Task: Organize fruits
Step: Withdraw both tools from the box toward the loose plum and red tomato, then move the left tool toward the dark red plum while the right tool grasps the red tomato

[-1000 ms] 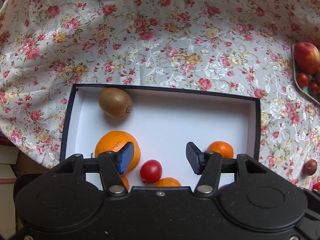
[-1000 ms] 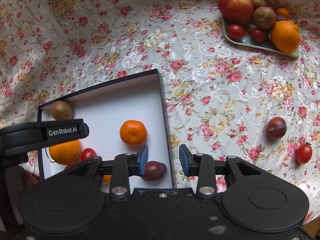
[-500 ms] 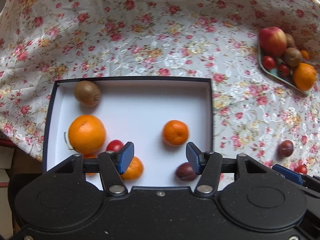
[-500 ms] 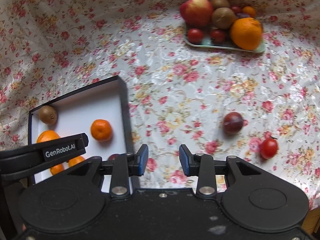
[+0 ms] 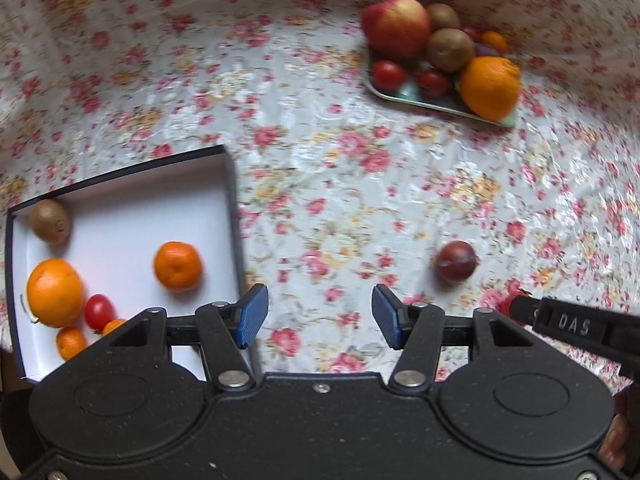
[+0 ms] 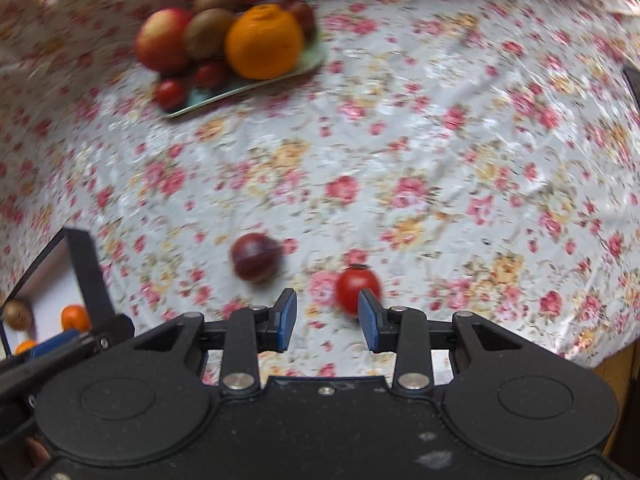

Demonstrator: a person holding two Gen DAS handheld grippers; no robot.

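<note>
Two hand-held claws hover over a bench draped in a floral cloth (image 5: 320, 168). The left claw (image 5: 316, 318) stands wide open and empty, with the box (image 5: 234, 216) of oranges, a kiwi and a tomato at its 9 o'clock. The right claw (image 6: 327, 315) is part open, gripping nothing; a red tomato (image 6: 354, 290) lies just beyond its right pad, a dark plum (image 6: 256, 262) at 11 o'clock. The loaded fruit tray (image 6: 256, 86) sits far off.
</note>
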